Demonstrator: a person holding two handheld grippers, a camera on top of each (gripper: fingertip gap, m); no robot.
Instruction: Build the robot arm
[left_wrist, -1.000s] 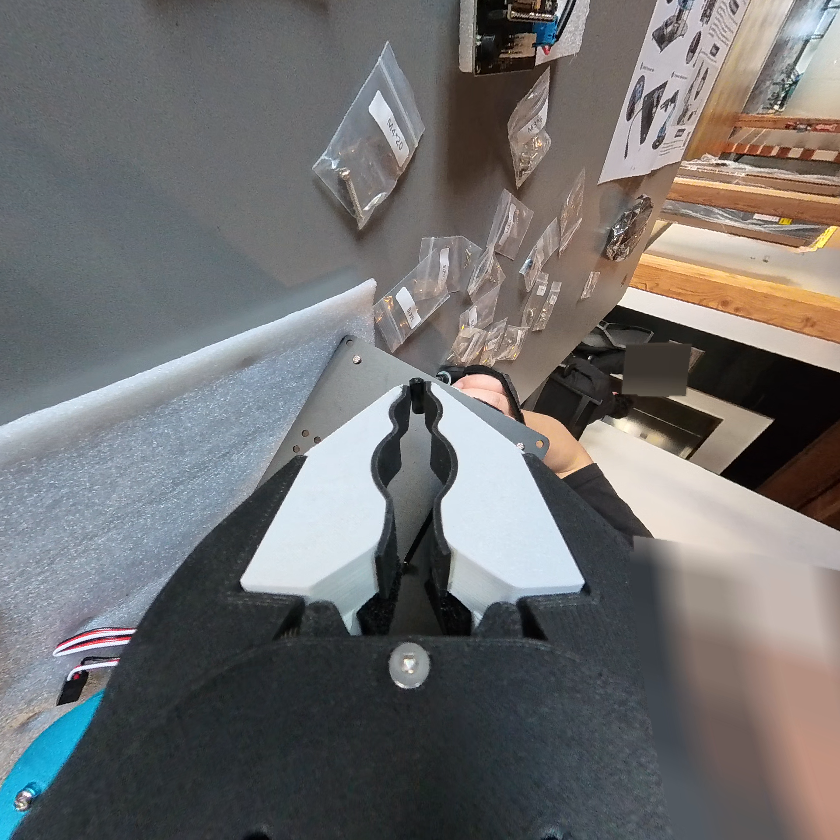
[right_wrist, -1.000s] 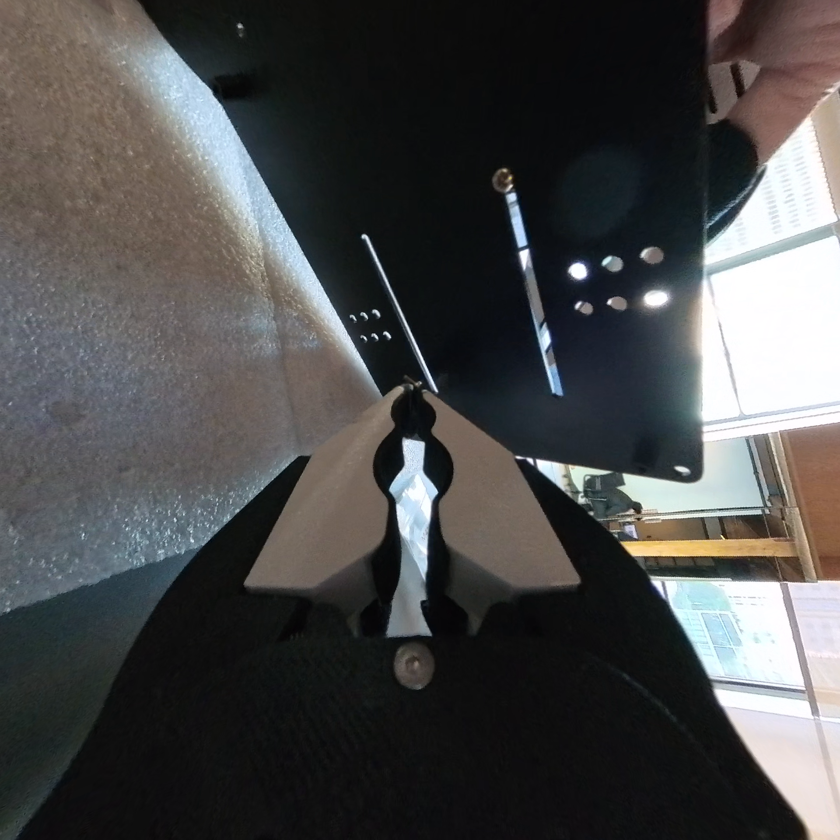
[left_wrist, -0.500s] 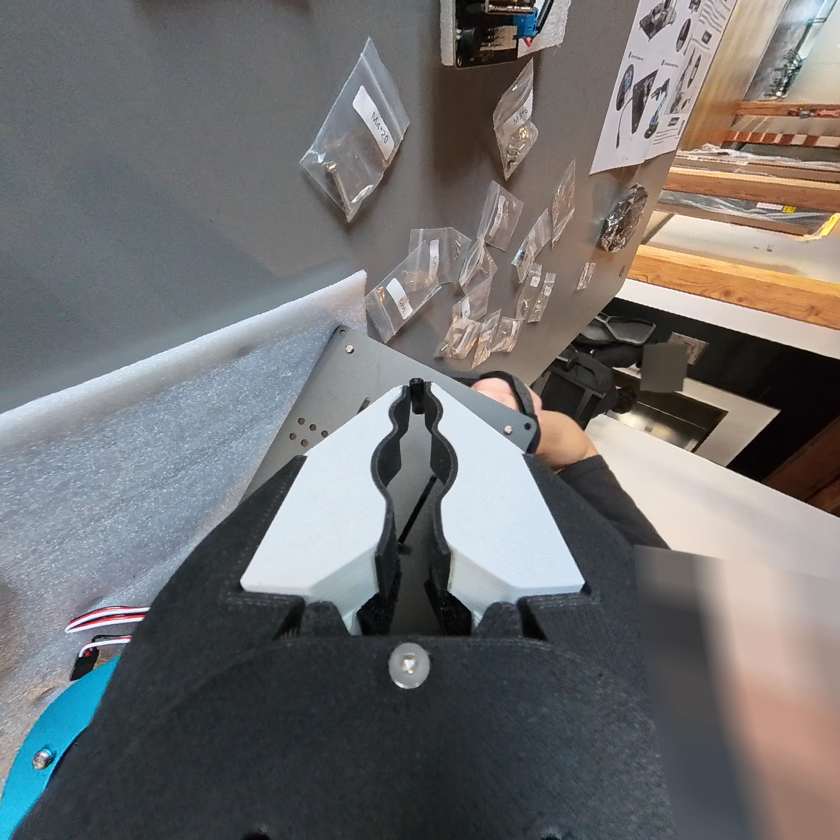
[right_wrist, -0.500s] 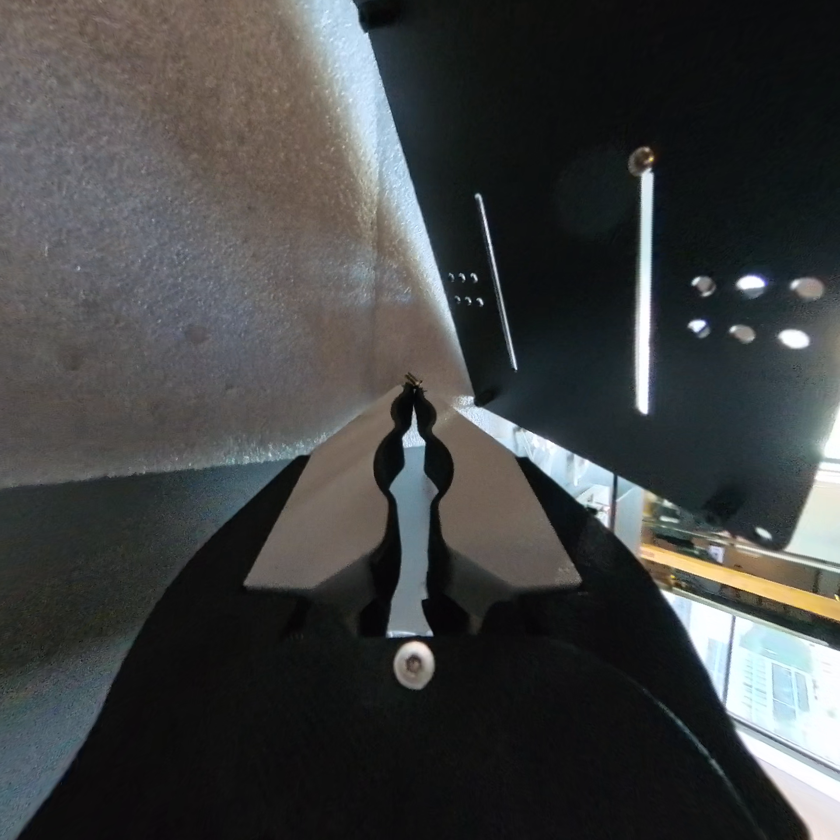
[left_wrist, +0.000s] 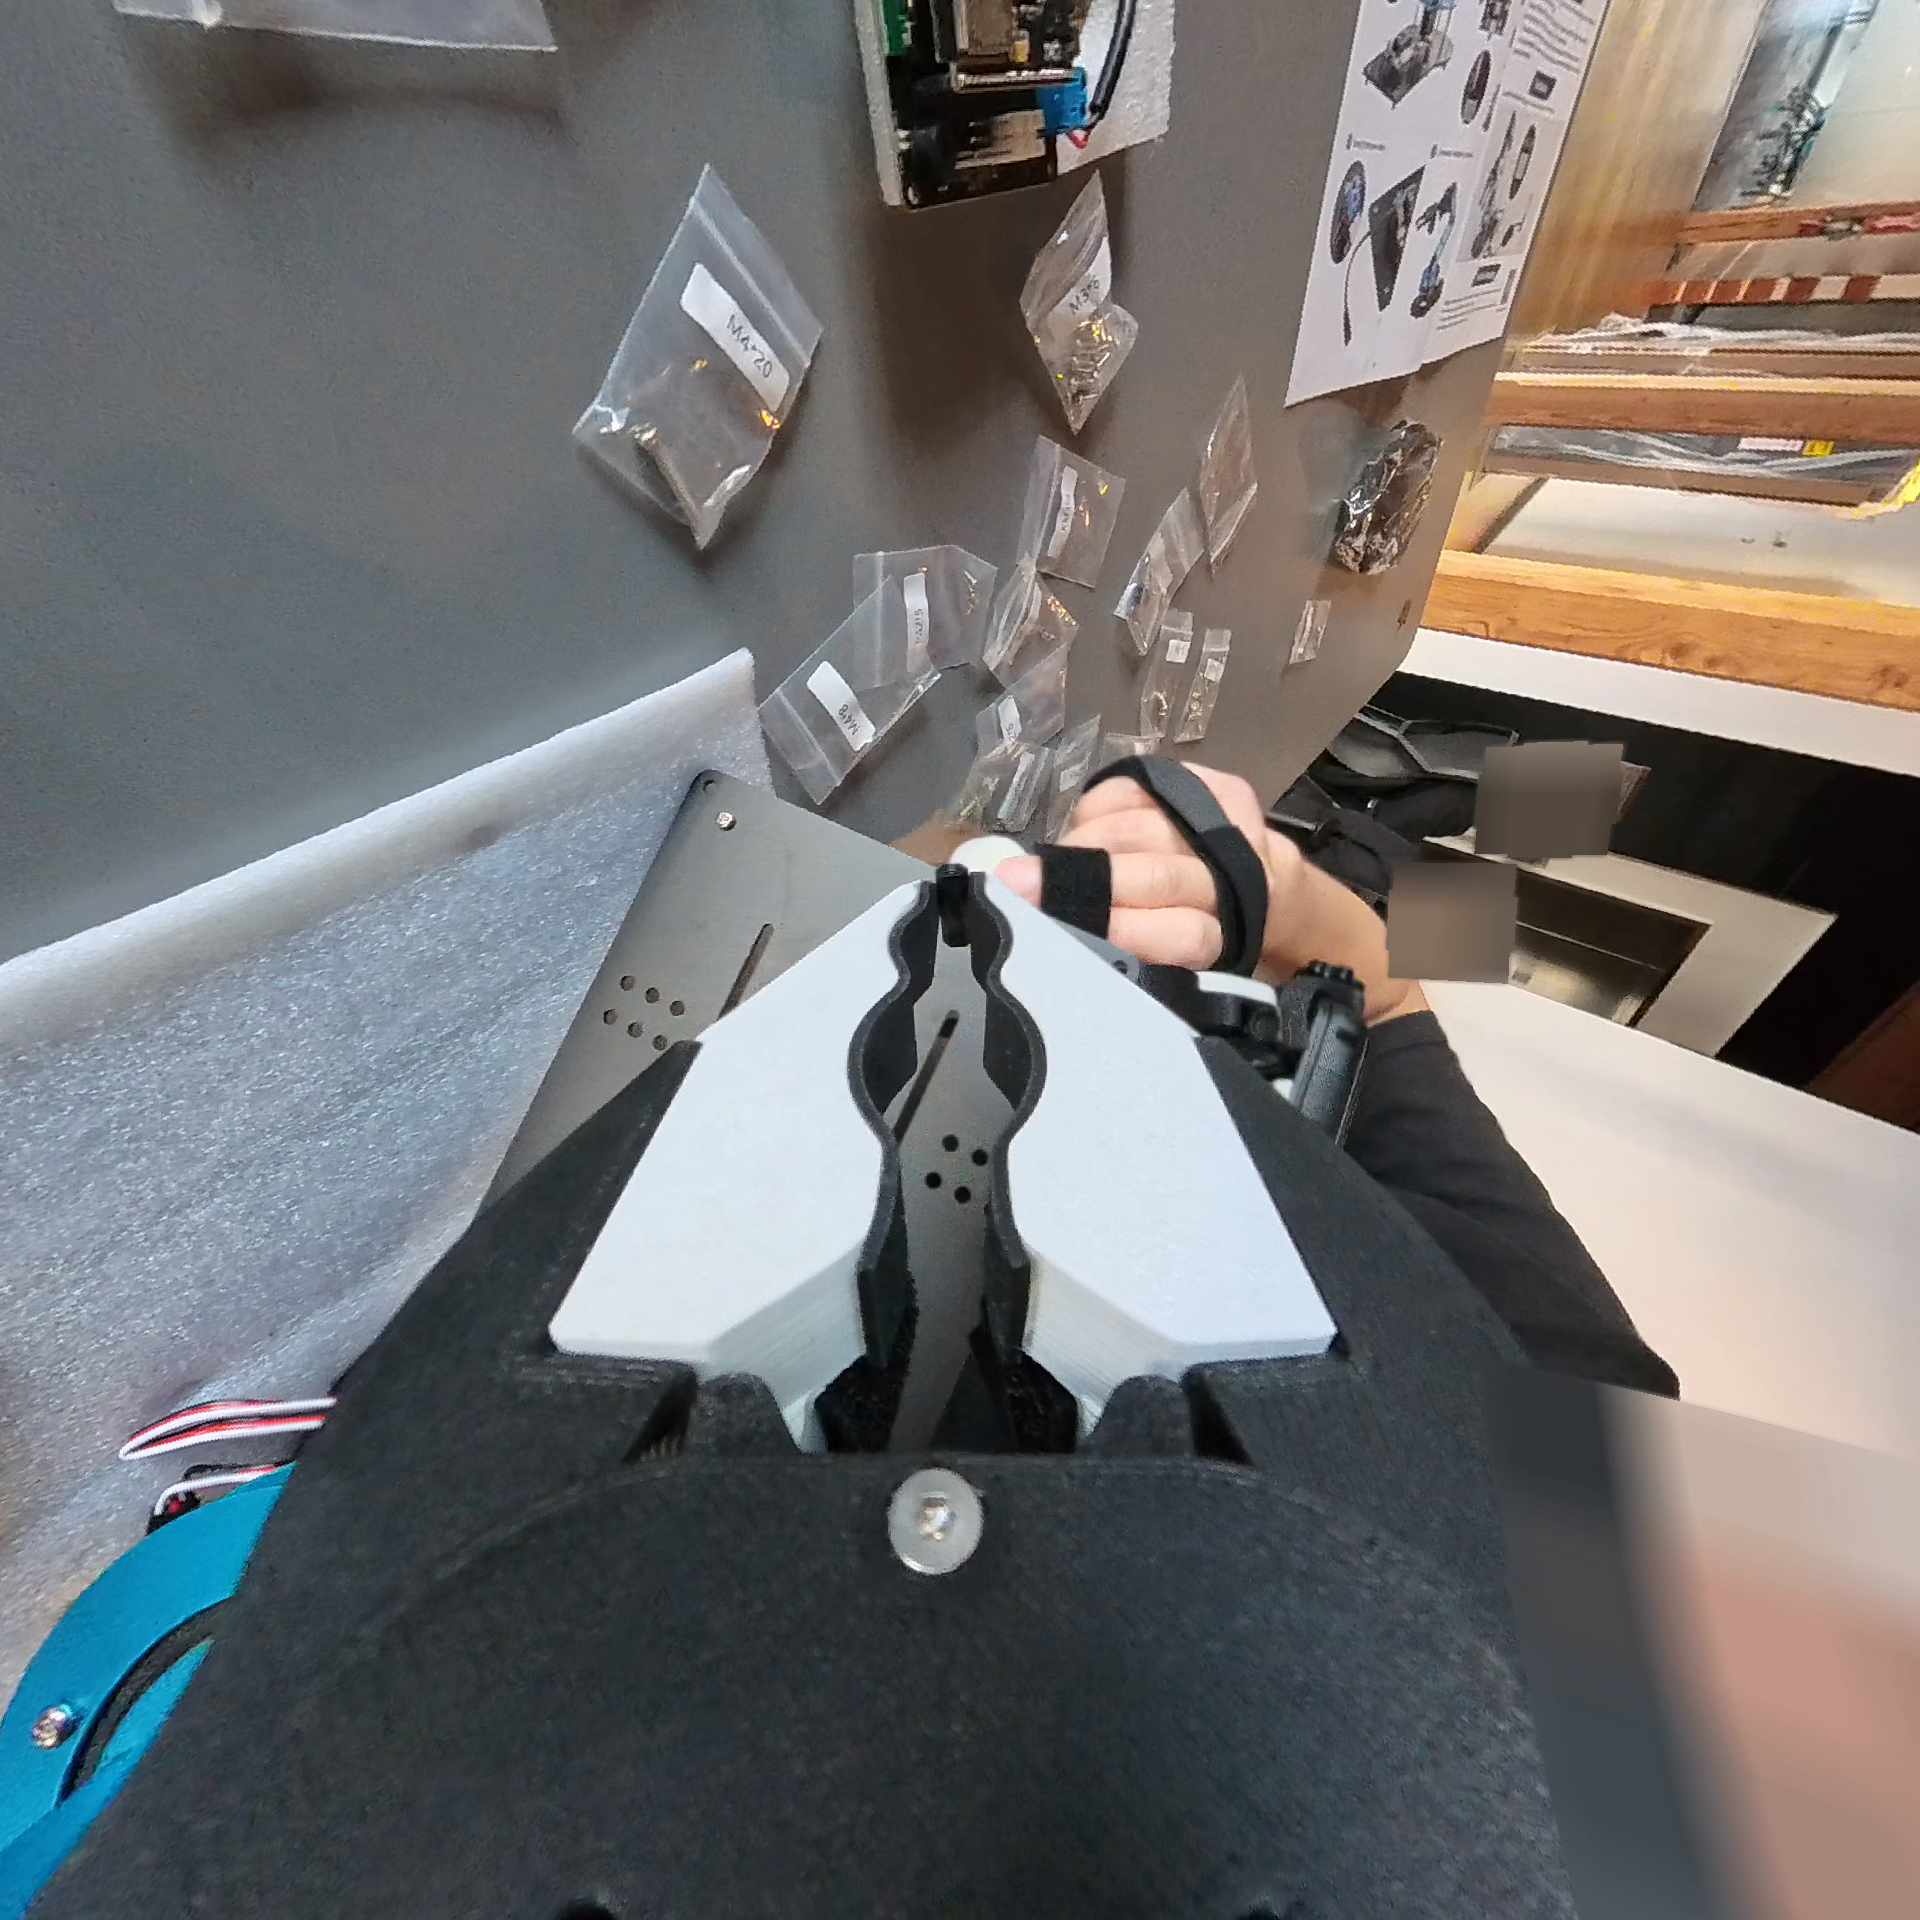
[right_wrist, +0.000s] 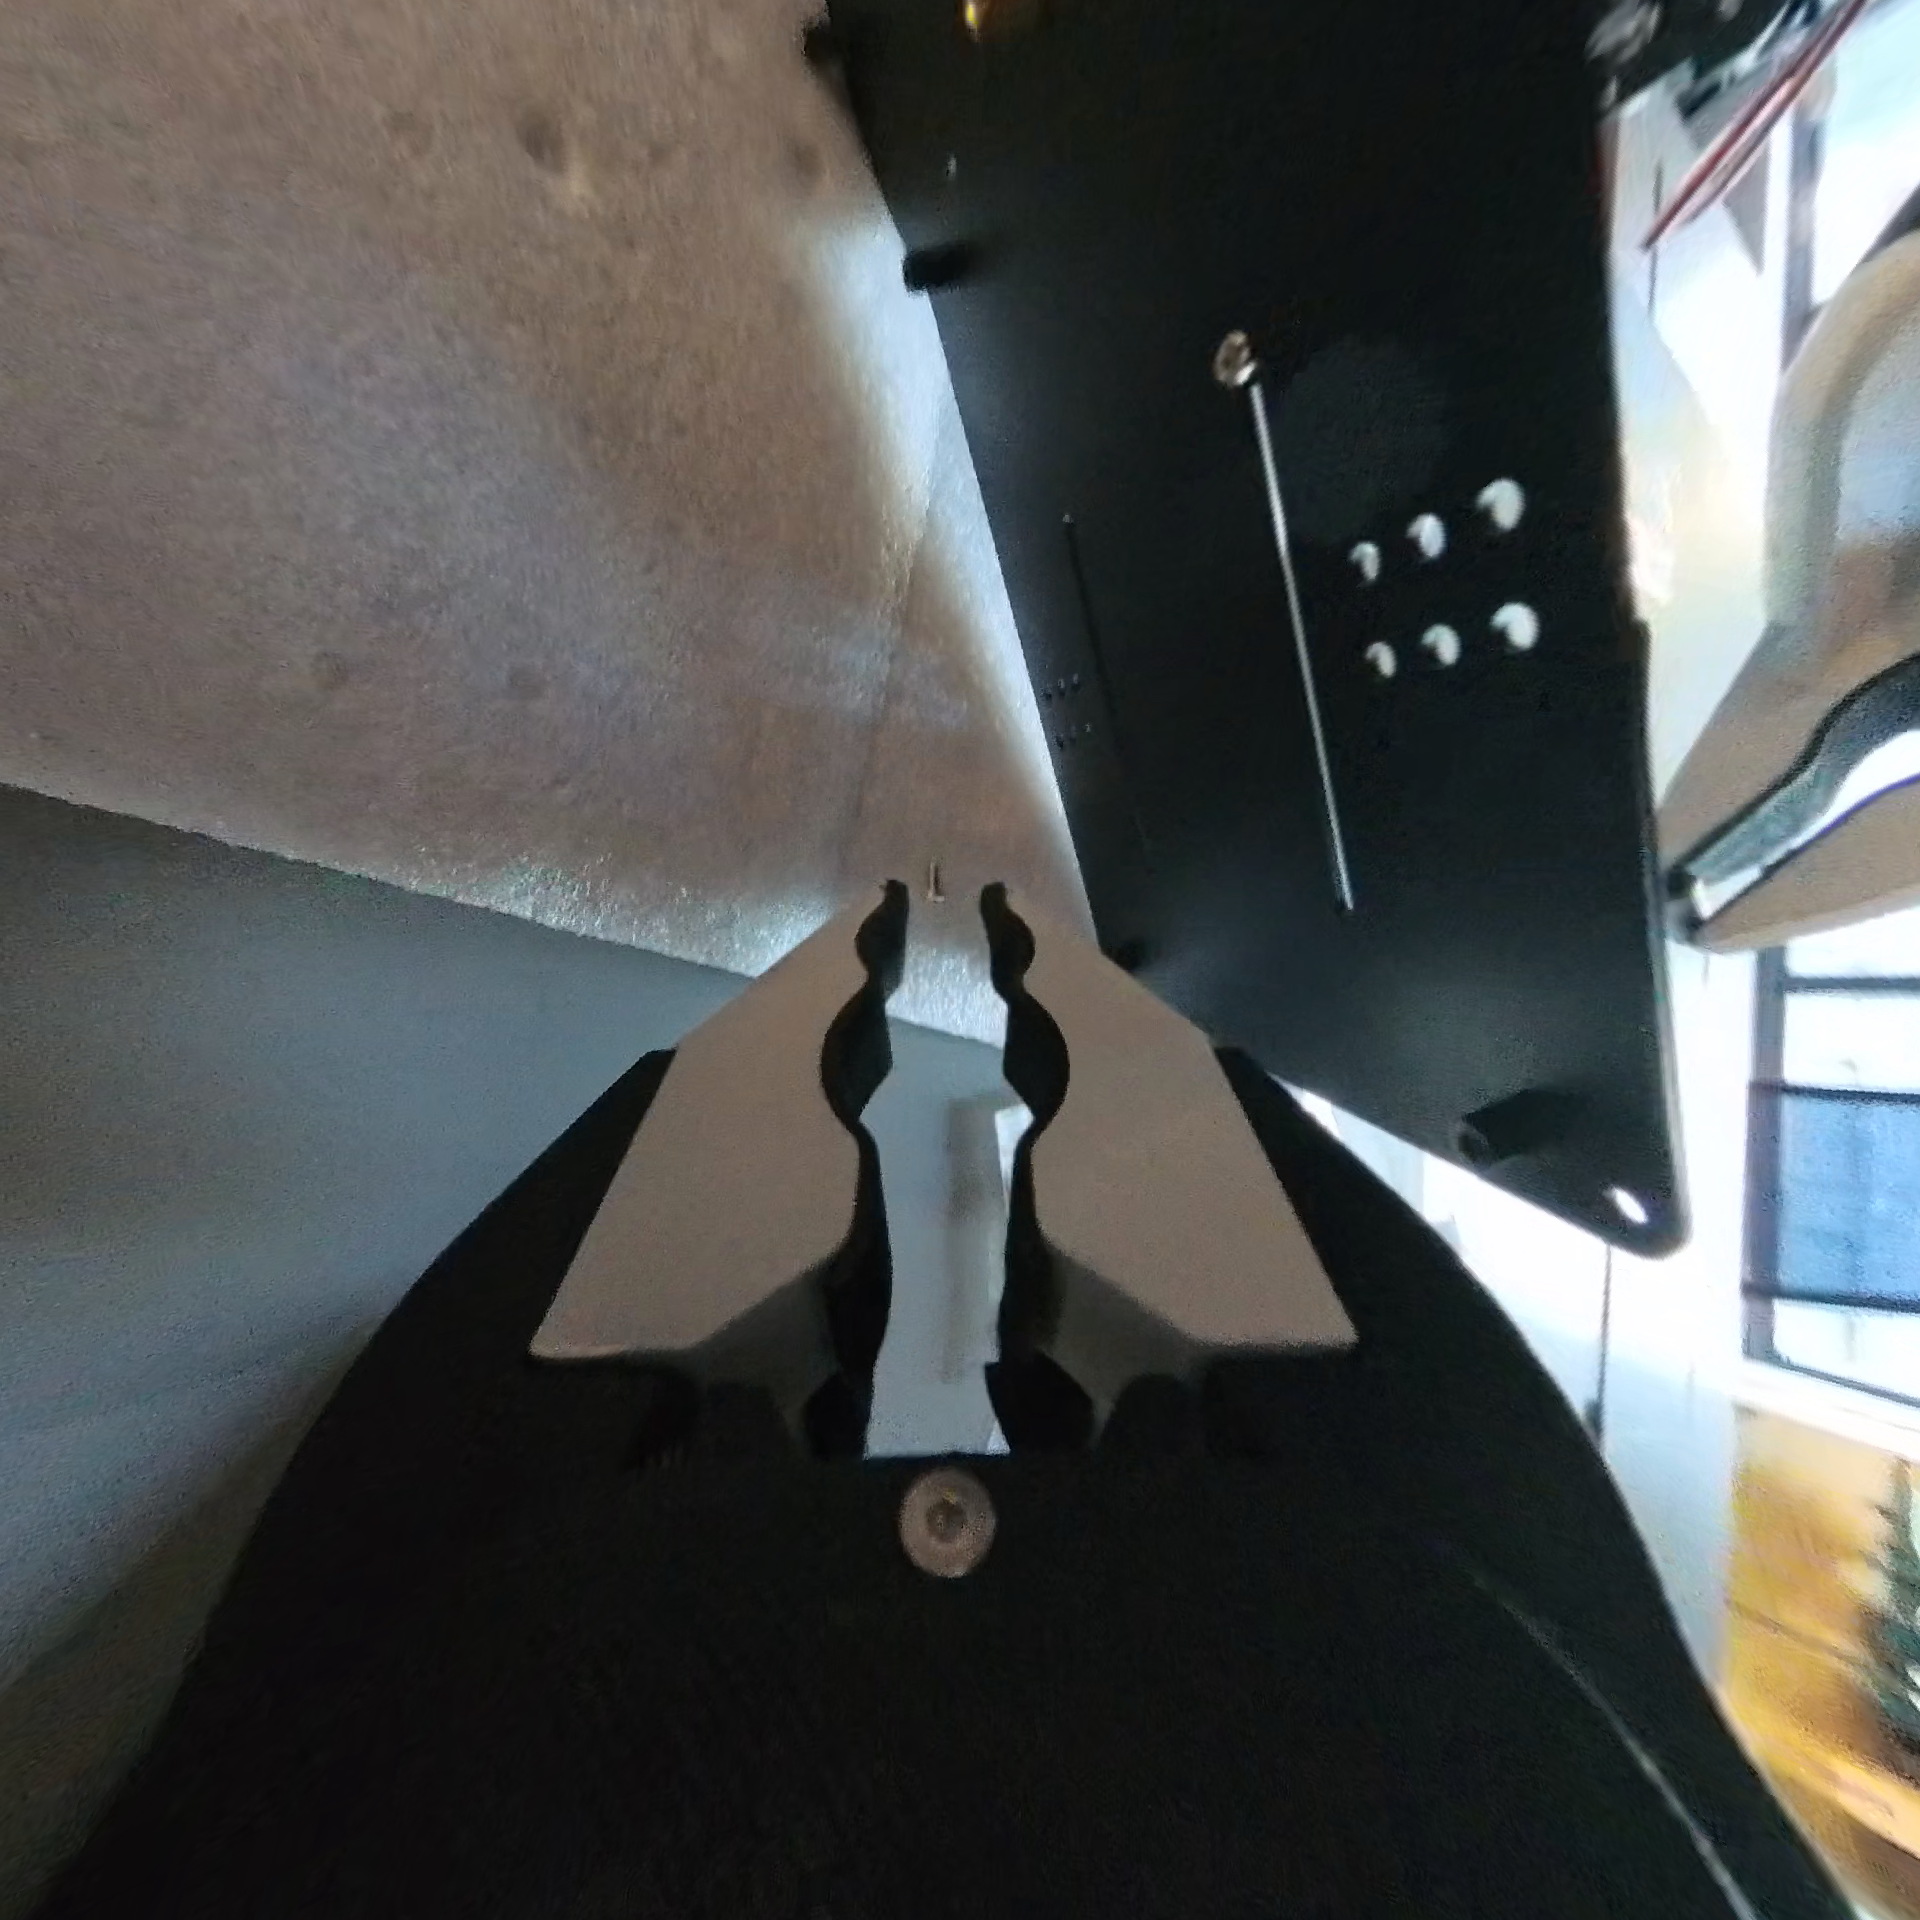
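My left gripper (left_wrist: 953, 906) is shut on a small black standoff (left_wrist: 953, 925) that sticks up from a black metal plate (left_wrist: 769, 914). The plate has slots and small holes and stands tilted over a white foam sheet (left_wrist: 312, 1039). In the right wrist view the plate (right_wrist: 1403, 831) fills the upper right, with a screw (right_wrist: 1234, 358) at the end of one slot. My right gripper (right_wrist: 940, 896) is open beside the plate's lower edge. A tiny screw (right_wrist: 935, 883) sits just beyond its tips against the foam (right_wrist: 468, 520), apart from both fingers.
A hand with black straps (left_wrist: 1153, 883) is behind the left gripper's tips. Several clear bags of hardware (left_wrist: 707, 384) lie on the grey table (left_wrist: 260, 416), with a circuit board (left_wrist: 977, 94), a printed sheet (left_wrist: 1434, 177) and a blue part with wires (left_wrist: 94, 1683). The left gripper's finger (right_wrist: 1818, 748) shows at the right. About 12 centimeters separates my left fingertips from my right. My right tips are roughly 9 centimeters from the screw (right_wrist: 1234, 358).
My right gripper has opened and let go of the tiny screw, and has drawn back from the plate's slot. The strapped hand has come into fuller view by the left gripper's tips.
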